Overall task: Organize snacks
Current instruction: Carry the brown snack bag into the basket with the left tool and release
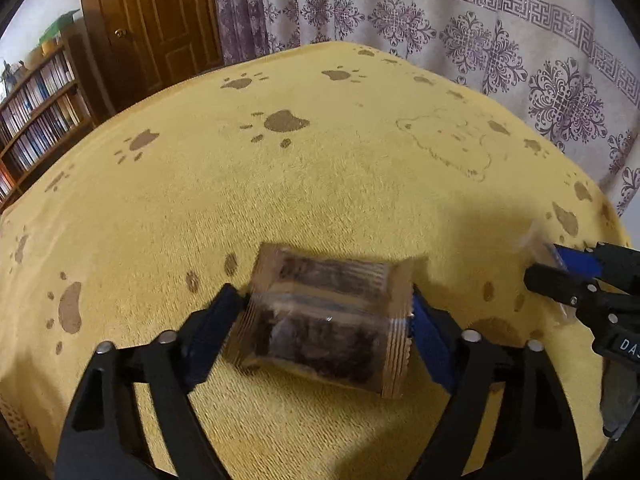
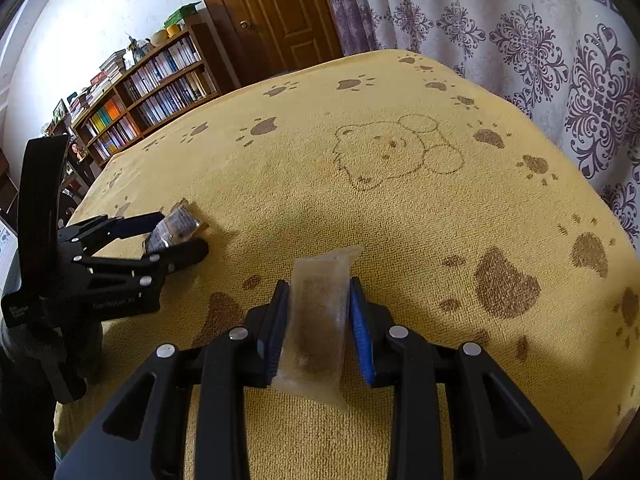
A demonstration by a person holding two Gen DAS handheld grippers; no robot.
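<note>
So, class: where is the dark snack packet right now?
The dark snack packet is gripped between the left gripper's blue pads, just above the yellow paw-print towel, left of the right gripper.

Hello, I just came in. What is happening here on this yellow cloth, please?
A person is sorting snacks with two hand-held claws over a table covered by a yellow paw-print towel. The left claw is shut on a brown snack packet with dark pieces inside. The right claw is shut on a clear snack packet with pale brown contents. Both packets are held just above the towel; no box or tray for them is in view.
</note>
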